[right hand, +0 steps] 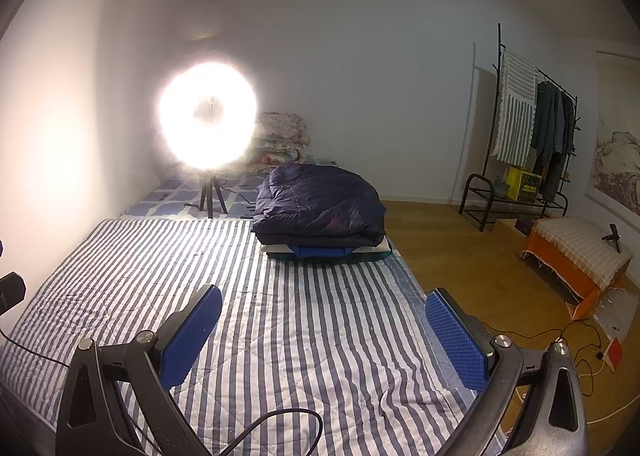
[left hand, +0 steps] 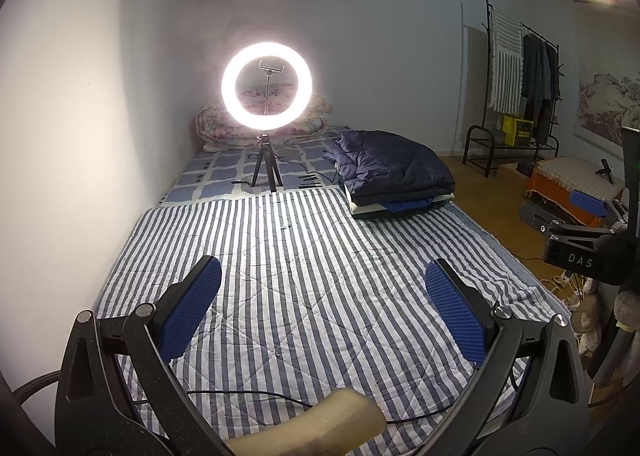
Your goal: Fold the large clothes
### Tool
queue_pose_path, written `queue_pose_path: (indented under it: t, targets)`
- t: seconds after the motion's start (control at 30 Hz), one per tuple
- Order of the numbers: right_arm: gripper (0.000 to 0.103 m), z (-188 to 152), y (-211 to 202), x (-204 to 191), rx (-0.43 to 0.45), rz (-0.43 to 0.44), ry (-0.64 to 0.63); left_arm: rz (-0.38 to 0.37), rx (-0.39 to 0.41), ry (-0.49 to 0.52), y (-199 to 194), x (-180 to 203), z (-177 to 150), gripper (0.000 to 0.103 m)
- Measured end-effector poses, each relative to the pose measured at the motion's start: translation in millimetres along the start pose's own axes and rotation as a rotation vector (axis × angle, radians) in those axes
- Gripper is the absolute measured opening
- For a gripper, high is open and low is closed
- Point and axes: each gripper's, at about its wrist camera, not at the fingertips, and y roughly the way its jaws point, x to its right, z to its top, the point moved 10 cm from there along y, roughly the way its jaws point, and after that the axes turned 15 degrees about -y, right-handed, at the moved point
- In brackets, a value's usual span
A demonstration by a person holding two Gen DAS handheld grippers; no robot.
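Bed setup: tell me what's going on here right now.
A person holds a claw in each hand over a bed covered by a striped quilt. The left claw and right claw are both open and hold nothing. A stack of folded clothes topped by a navy puffer coat sits at the far right of the bed, beside a lit ring light on a tripod. No garment is laid out for folding.

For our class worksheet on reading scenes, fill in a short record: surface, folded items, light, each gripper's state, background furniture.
surface: blue-and-white striped quilt spread on the bed
folded items: dark navy padded jacket on top of a stack of folded clothes at the quilt's far right
light: glowing ring light on a small black tripod
left gripper: open, holding nothing
right gripper: open, holding nothing
background: black metal clothes rack with hanging garments
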Motion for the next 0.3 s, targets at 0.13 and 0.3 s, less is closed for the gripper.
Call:
queue_pose_path:
  t: [0.13, 0.3]
  targets:
    - [0.103, -0.8, 0.2, -0.4, -0.002, 0.001, -0.001, -0.003, -0.006, -0.003, 0.0, -0.7, -1.6, 0.103]
    - [0.103, -4.1, -1.2, 0.4, -0.006, 0.004, -0.004, 0.001, 0.003, 0.004, 0.0, -0.2, -1.0, 0.103]
